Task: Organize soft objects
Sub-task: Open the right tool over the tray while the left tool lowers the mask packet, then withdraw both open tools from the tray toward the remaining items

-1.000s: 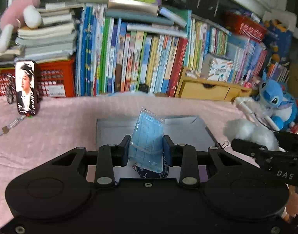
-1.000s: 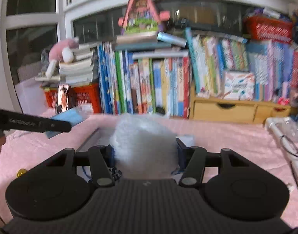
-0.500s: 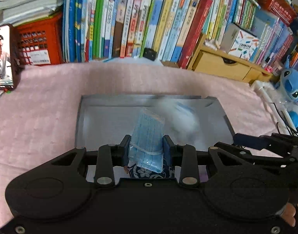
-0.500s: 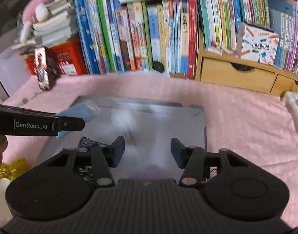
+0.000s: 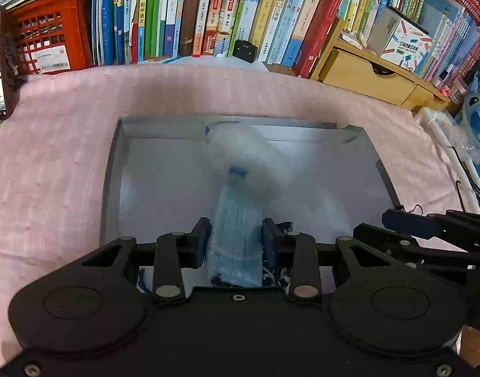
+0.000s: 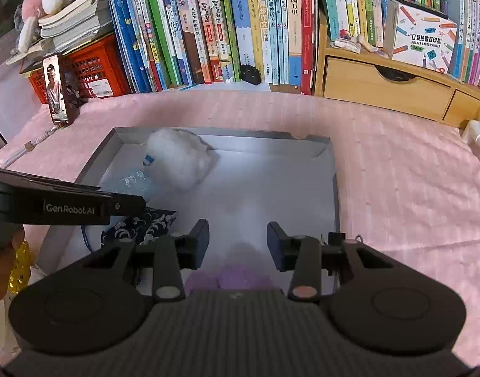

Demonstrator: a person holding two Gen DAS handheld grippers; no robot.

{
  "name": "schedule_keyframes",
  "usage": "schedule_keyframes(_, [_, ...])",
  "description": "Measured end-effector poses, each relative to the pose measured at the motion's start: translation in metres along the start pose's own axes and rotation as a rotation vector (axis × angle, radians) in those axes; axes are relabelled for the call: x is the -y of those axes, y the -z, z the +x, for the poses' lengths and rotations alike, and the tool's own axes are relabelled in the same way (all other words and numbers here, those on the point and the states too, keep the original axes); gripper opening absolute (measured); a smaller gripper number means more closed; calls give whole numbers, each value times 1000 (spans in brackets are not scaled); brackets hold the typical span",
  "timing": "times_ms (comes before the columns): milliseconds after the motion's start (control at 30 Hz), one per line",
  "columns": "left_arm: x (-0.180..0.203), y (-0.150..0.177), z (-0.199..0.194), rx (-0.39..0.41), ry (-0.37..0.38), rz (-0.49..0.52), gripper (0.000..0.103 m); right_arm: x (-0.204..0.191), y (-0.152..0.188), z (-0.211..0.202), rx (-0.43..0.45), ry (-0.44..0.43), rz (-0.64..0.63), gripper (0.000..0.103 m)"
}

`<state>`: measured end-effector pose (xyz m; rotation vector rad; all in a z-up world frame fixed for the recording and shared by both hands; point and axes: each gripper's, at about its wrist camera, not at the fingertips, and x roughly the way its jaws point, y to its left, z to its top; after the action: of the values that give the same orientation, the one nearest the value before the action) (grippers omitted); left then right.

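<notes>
In your left wrist view, the left gripper [image 5: 235,238] sits low in the centre of the frame. Its jaws have just eased apart a little, yet they are clamped on the blue mask pack [image 5: 236,220], which stands between them over the near part of the grey tray [image 5: 114,169]. A white fluffy ball [image 5: 255,157] shows blurred in the middle of the tray, just behind the pack. The tray lies on a pink cloth [image 5: 57,144], with a row of books [image 5: 208,15] across the top.

In your right wrist view, the right gripper [image 6: 237,243] is at lower centre. Its jaws have been closing in, but they stand apart with nothing between them, only bare tray floor. The fluffy ball lies in the tray's upper left corner. A dark patterned pouch [image 6: 142,224] rests at the tray's left side, below the left gripper's black arm.
</notes>
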<state>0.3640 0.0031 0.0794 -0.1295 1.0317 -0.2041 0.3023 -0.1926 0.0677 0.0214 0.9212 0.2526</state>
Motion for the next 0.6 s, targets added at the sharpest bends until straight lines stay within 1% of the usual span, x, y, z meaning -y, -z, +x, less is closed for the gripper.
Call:
schedule_keyframes(133, [-1, -1, -1, 5, 2, -8, 48, 0, 0, 0, 0, -6, -4, 49])
schedule_keyframes(200, [0, 0, -3, 7, -1, -7, 56, 1, 0, 0, 0, -10, 0, 53])
schedule_keyframes(233, [0, 0, -4, 9, 0, -6, 58, 1, 0, 0, 1, -12, 1, 54])
schedule_keyframes(300, [0, 1, -7, 17, 3, -3, 62, 2, 1, -1, 3, -15, 4, 59])
schedule_keyframes(467, [2, 5, -21, 52, 19, 12, 71, 3, 2, -8, 21, -27, 12, 60])
schedule_keyframes(600, [6, 10, -37, 88, 29, 29, 75, 3, 4, -19, 49, -40, 14, 65])
